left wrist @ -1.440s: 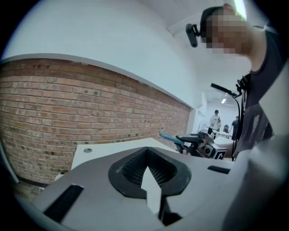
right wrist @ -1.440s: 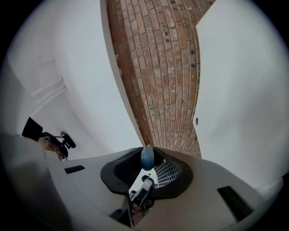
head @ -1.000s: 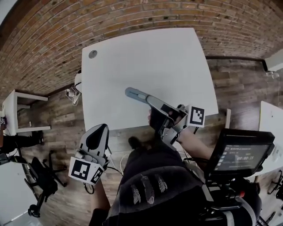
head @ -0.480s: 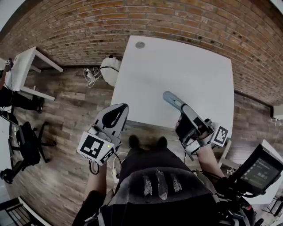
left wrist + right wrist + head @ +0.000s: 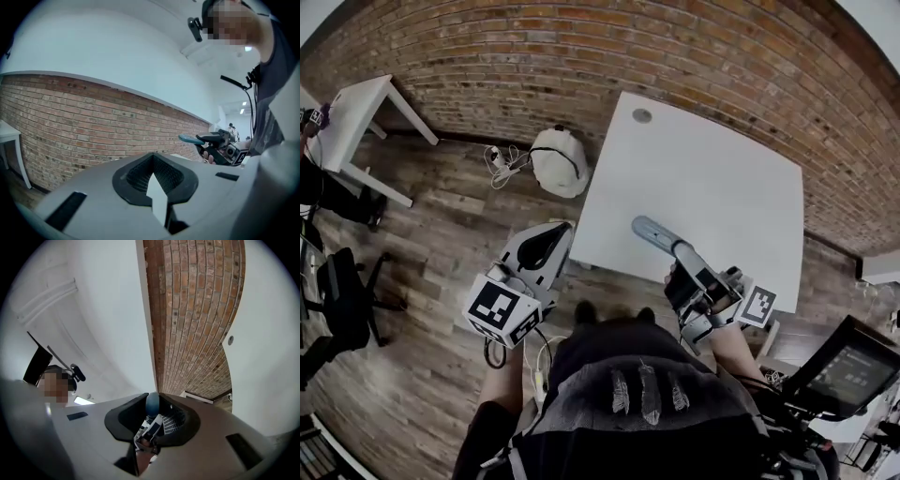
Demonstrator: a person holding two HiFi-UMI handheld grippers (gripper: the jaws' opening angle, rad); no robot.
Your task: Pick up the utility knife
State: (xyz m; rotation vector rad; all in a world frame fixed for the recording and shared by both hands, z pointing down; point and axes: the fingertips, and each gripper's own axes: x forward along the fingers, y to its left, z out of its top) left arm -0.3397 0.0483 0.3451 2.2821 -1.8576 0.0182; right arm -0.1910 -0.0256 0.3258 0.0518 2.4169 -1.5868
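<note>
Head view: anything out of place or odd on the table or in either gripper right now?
Nothing stands out. The utility knife is held in the right gripper, its blue end out over the near edge of the white table. The left gripper is shut with nothing in it, off the table's left side.

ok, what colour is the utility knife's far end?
Teal-blue, on a grey body. The utility knife shows best in the head view.

Utility knife (image 5: 652, 232) in right tool (image 5: 682, 253) over table (image 5: 703, 178) edge; left tool (image 5: 547, 246) beside table.
</note>
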